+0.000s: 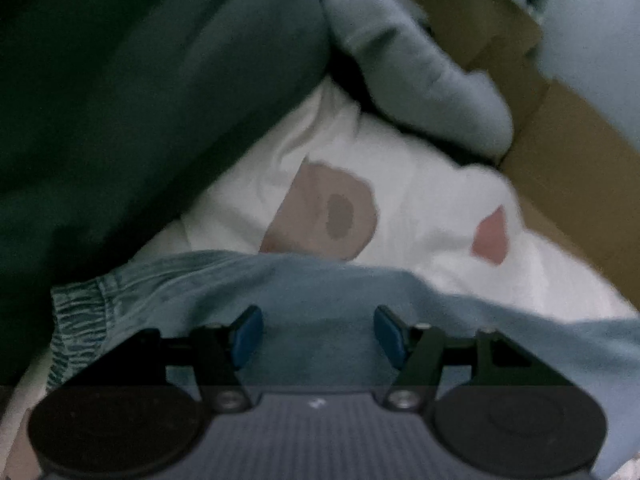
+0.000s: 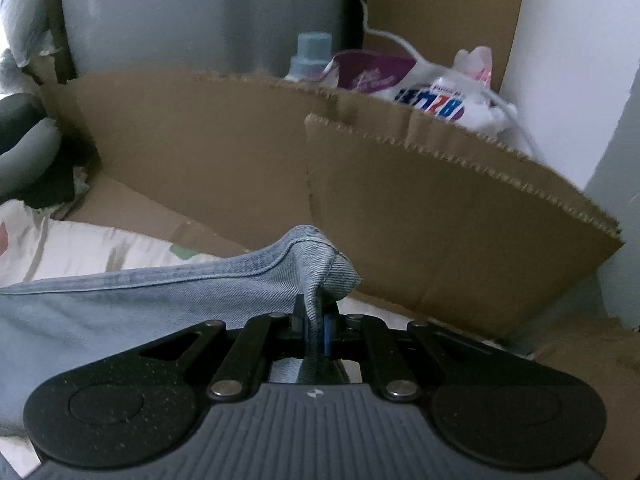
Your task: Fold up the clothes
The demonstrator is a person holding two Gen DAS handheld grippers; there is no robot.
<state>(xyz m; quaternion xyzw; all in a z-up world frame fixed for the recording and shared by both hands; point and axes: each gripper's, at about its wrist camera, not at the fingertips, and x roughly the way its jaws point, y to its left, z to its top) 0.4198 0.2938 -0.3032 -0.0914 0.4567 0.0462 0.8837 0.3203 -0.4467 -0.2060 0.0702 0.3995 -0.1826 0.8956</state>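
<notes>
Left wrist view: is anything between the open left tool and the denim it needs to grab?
Nothing visible. The left tool is open with the denim lying directly between and ahead of its fingers. The green garment sits off to the left, clear of the path. The right tool is already shut on a denim corner.

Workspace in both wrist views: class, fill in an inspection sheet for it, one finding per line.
Surface: white patterned sheet.
Job's things: denim garment lies on the sheet; green cloth and pale cloth beside it.
Clutter: bottle, printed bags behind the cardboard.
Grippers: left tongs open over the denim; right tongs shut on its corner.
Cables: white cord.
Surroundings: white wall.
</notes>
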